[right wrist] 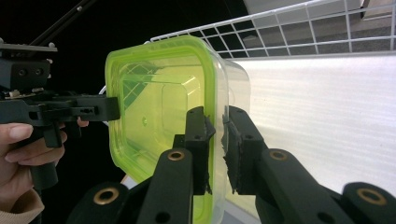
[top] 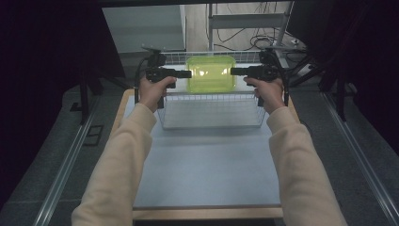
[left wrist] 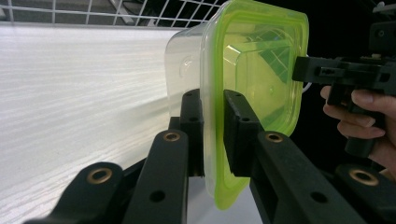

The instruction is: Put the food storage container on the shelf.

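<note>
Both claws, left (left wrist: 212, 128) & right (right wrist: 215, 149), pinch container (top: 211, 74) rim; base hidden.

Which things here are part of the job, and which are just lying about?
In the job:
clear plastic container with lime-green lid
left hand-held gripper
right hand-held gripper
white wire basket

Lying about:
black cables on the floor behind
</note>
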`<state>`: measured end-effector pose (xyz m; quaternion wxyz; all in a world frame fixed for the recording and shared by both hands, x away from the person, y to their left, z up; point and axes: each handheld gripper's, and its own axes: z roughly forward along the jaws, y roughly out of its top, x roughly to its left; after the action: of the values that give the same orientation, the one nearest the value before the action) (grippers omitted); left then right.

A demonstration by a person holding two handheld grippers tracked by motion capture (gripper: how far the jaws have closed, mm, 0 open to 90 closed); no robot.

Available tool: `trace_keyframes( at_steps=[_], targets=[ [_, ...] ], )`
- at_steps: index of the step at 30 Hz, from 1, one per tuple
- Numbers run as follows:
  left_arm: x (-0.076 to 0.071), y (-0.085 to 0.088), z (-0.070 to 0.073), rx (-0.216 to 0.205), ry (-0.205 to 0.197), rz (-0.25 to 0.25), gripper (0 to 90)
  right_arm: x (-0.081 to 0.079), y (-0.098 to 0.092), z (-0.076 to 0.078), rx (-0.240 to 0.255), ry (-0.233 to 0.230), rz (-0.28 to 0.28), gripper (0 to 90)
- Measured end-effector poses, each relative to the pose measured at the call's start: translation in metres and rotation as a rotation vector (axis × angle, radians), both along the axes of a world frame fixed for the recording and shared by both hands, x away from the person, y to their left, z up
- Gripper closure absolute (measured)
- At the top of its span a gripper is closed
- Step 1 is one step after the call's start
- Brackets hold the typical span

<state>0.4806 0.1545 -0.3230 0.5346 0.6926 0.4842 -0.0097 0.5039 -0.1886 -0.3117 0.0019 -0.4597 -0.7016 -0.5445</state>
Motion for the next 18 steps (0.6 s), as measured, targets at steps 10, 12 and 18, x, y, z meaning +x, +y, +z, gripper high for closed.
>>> trace_keyframes(
  at_steps=[10, 12, 18],
  targets=[
    [0.017, -0.005, -0.007, -0.039, 0.010, 0.051, 74.5, 0.010, 0.007, -0.005, -0.037, -0.039, -0.047, 74.8],
    [0.019, -0.005, -0.009, -0.051, 0.011, 0.060, 73.5, 0.012, 0.008, -0.006, -0.047, -0.046, -0.056, 73.5],
    [0.021, -0.008, -0.015, -0.029, 0.007, 0.097, 68.2, 0.018, 0.010, -0.012, -0.073, -0.055, -0.078, 66.8]
  ],
)
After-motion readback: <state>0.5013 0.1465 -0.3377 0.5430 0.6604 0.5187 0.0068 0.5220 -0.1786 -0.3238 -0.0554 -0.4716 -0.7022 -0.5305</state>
